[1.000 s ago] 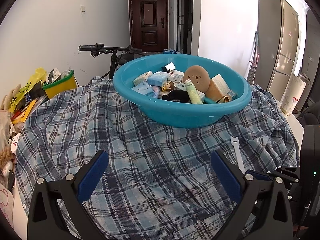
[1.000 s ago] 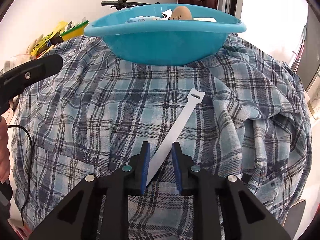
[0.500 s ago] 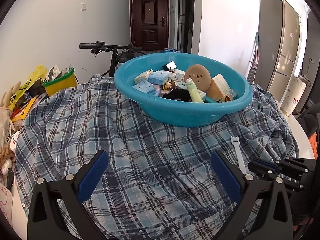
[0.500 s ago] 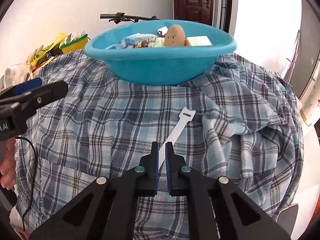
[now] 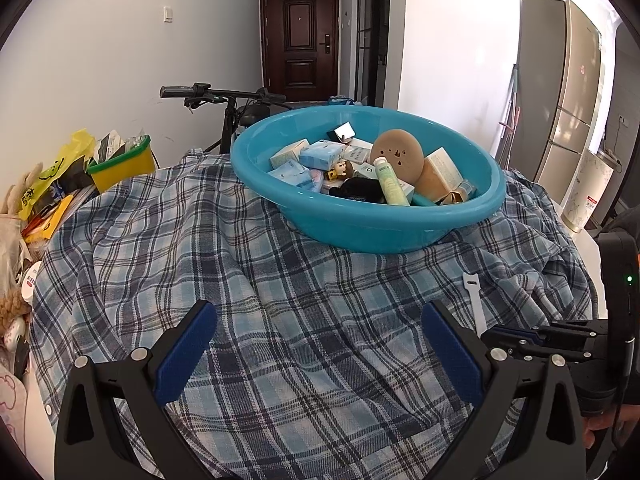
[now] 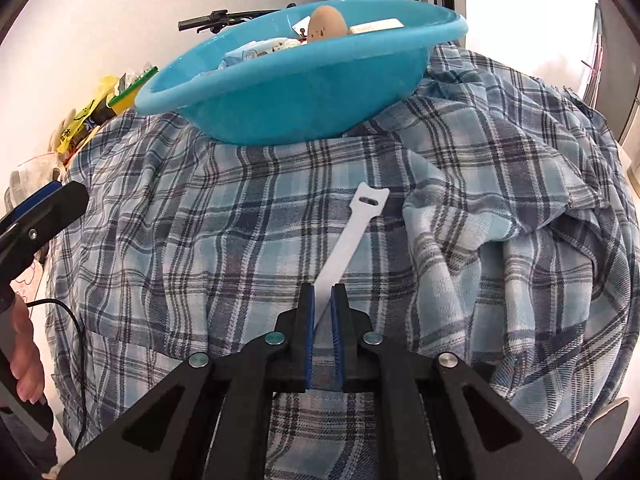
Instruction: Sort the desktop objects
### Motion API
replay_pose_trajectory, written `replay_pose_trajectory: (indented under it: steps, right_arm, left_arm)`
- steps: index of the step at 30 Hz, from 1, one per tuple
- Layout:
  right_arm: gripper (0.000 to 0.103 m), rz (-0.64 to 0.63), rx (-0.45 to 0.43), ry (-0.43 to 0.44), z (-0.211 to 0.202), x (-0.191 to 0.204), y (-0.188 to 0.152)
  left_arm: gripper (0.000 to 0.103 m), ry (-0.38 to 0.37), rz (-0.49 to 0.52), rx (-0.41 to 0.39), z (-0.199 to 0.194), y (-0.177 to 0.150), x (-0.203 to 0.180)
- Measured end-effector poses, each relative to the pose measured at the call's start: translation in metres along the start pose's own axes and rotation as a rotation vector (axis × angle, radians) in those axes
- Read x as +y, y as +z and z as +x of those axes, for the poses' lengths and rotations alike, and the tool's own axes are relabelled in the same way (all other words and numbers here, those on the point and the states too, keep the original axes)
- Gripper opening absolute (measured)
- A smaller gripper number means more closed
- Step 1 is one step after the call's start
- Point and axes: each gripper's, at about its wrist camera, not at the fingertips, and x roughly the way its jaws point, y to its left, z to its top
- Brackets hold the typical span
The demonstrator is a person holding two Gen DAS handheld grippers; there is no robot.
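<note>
At the far left edge, a yellow bag (image 5: 52,176) and a yellow bin with a green rim (image 5: 122,164) sit beside the plaid cloth (image 5: 280,320) that covers the table. The left gripper (image 5: 320,344) hovers over the near part of the cloth with its jaws spread wide and nothing between them. Farther back, at the middle, a blue basin (image 5: 372,224) rests on the cloth, filled with small boxes, a tube and a round brown sponge (image 5: 398,154). To the right, the white strap (image 6: 352,240) lies flat on the cloth, near the basin's front. The right gripper (image 6: 323,300) is clenched on the strap's near end.
</note>
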Motion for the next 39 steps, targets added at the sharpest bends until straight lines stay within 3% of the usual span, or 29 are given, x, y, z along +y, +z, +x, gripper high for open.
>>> replay_pose_trajectory:
  steps: [8,10,13,15,17,25,33,39]
  right_arm:
    - [0.007,-0.034,-0.013,0.086,-0.006,0.015,0.002]
    - [0.007,-0.041,0.000,0.059,-0.005,0.017,0.001]
    - [0.019,-0.023,0.015,0.016,-0.002,0.012,-0.002]
    - [0.037,0.014,0.016,0.027,-0.005,0.006,-0.006]
    - [0.046,0.045,0.011,0.047,-0.006,0.002,-0.009]
    - [0.045,-0.007,0.005,0.073,0.003,0.018,-0.003]
    - [0.019,-0.049,-0.015,0.033,0.008,0.026,-0.001]
    - [0.014,-0.041,-0.030,0.046,0.001,0.018,0.002]
  left_arm:
    - [0.103,-0.001,-0.004,0.015,0.006,-0.002,0.001]
    - [0.103,-0.002,0.001,0.019,0.007,-0.003,0.000]
    - [0.103,-0.004,0.002,0.020,0.008,-0.003,-0.001]
    - [0.103,-0.004,0.000,0.020,0.008,-0.004,-0.002]
    - [0.103,-0.004,0.001,0.025,0.010,-0.004,-0.003]
    - [0.103,0.008,0.016,0.025,0.008,-0.004,-0.004]
    - [0.103,0.013,0.000,0.038,0.010,-0.005,0.003]
    - [0.103,0.009,0.009,0.037,0.011,-0.006,0.000]
